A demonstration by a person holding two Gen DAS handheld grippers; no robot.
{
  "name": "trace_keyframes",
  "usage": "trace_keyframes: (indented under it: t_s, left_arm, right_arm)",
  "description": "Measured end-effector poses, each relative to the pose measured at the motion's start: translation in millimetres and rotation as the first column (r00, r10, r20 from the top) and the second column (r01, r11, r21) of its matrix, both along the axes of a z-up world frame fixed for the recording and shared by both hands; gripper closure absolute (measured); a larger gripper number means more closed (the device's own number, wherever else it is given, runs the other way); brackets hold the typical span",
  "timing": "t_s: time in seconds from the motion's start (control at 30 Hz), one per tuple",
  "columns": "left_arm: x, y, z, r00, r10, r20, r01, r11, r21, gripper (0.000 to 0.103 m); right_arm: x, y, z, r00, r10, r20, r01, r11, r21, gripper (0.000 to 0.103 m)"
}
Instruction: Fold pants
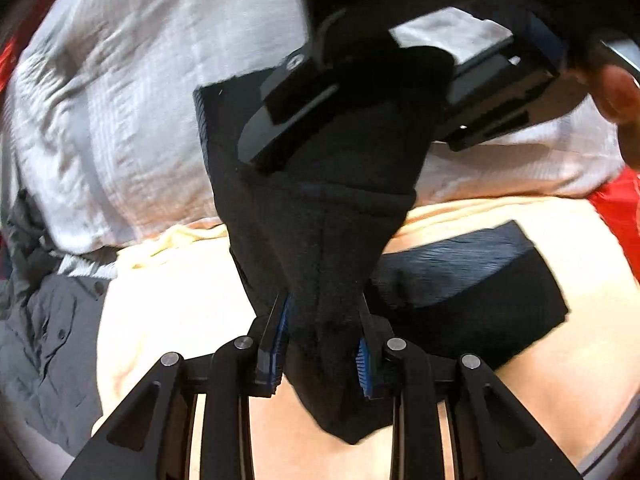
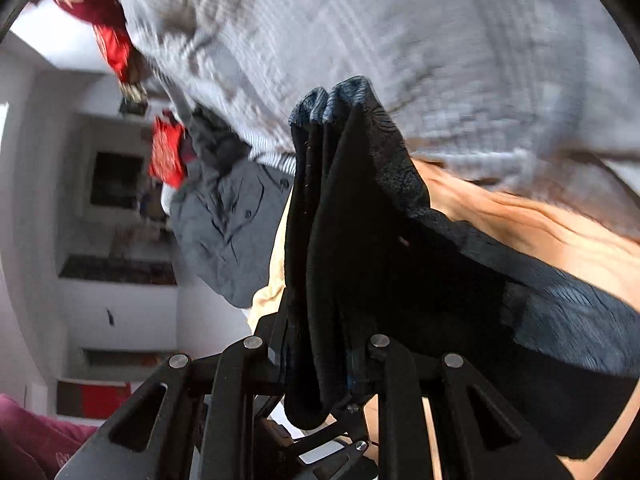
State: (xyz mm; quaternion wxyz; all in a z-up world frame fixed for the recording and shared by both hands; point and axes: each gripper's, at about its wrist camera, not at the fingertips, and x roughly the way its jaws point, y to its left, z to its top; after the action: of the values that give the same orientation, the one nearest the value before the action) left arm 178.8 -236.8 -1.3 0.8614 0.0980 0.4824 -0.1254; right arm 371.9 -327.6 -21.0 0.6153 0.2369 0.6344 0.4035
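Note:
The black pants [image 1: 320, 248] hang lifted over the cream bed surface [image 1: 180, 320]. My left gripper [image 1: 322, 344] is shut on a bunched part of the pants. The right gripper [image 1: 360, 92] shows above in the left wrist view, clamped on the upper part of the same fabric. In the right wrist view my right gripper [image 2: 316, 344] is shut on the black pants [image 2: 360, 240], which drape over its fingers and trail right. Part of the pants [image 1: 472, 276] lies flat on the bed.
A white crinkled blanket [image 1: 140, 100] covers the far side. A grey buttoned shirt [image 1: 44, 332] lies at the left, also in the right wrist view [image 2: 228, 220]. Red cloth [image 1: 616, 216] is at the right edge. A room wall with shelves [image 2: 112, 280] shows left.

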Motion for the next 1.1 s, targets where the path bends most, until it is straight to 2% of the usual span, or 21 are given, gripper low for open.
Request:
trace_keyframes:
  t_s: [0.2, 0.4, 0.53, 0.77, 1.0, 1.1]
  left_arm:
    - [-10, -53, 7, 0.994, -0.096, -0.051, 0.093, 0.994, -0.053, 0.074]
    - [-24, -107, -6, 0.974, -0.195, -0.118, 0.186, 0.979, -0.083, 0.074]
    - [-33, -138, -33, 0.957, -0.240, -0.164, 0.235, 0.971, -0.050, 0.074]
    - [-44, -170, -69, 0.937, -0.274, -0.215, 0.286, 0.958, 0.028, 0.074]
    - [-53, -179, -80, 0.925, -0.297, -0.236, 0.326, 0.941, 0.095, 0.064]
    - [-57, -169, -75, 0.916, -0.295, -0.271, 0.319, 0.947, 0.047, 0.042]
  right_arm:
    - [-24, -88, -4, 0.988, -0.155, -0.017, 0.156, 0.986, 0.055, 0.082]
    - [-54, -163, -29, 0.955, -0.291, -0.057, 0.295, 0.952, 0.083, 0.082]
    - [-77, -207, -63, 0.916, -0.383, -0.121, 0.393, 0.917, 0.072, 0.082]
    - [-102, -247, -127, 0.860, -0.466, -0.208, 0.490, 0.868, 0.078, 0.082]
    - [-120, -270, -178, 0.810, -0.513, -0.283, 0.549, 0.834, 0.060, 0.082]
    - [-121, -270, -184, 0.812, -0.515, -0.277, 0.544, 0.838, 0.038, 0.079]
